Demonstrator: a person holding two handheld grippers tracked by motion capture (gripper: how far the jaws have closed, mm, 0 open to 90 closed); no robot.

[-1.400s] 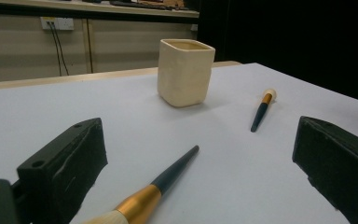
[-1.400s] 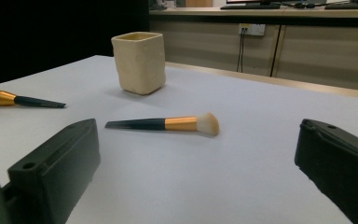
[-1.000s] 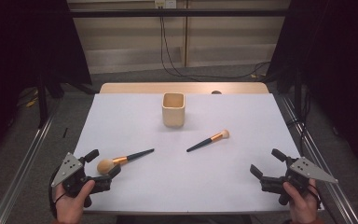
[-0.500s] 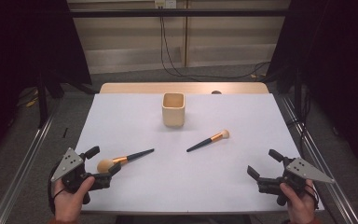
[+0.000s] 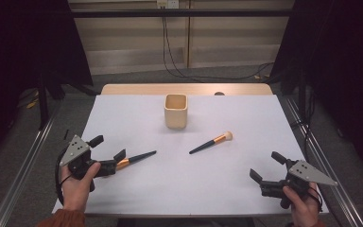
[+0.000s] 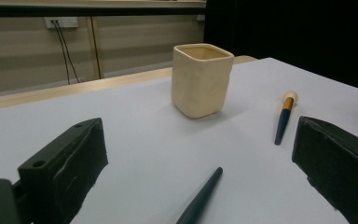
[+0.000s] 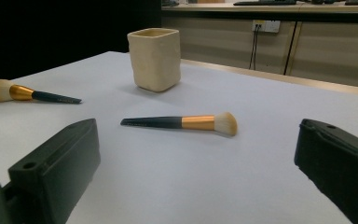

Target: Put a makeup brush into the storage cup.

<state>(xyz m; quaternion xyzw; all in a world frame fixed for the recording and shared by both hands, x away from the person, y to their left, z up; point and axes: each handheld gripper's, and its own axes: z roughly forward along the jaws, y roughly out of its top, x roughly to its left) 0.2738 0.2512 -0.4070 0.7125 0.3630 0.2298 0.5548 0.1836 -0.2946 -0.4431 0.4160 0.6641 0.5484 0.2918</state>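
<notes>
A cream square cup [image 5: 176,111] stands at the table's far middle. Two make-up brushes lie on the white table cover. One dark-handled brush [image 5: 137,157] lies at the near left, and my left gripper [image 5: 108,148] is open with its jaws either side of the brush's head end. In the left gripper view the handle [image 6: 200,198] runs forward between the jaws, with the cup [image 6: 200,79] beyond. The other brush [image 5: 211,142] lies right of centre. My right gripper [image 5: 266,166] is open at the near right, empty, facing that brush [image 7: 182,122] and the cup [image 7: 154,58].
The white cover [image 5: 217,184] spans the table; a bare wooden strip [image 5: 137,89] runs along the far edge. Metal rails [image 5: 312,151] flank both sides. Cables [image 5: 170,52] hang on the wall behind.
My left gripper has moved forward and right, so its jaws now straddle the near-left brush's head. The right gripper has shifted slightly left. Brushes and cup have not moved.
</notes>
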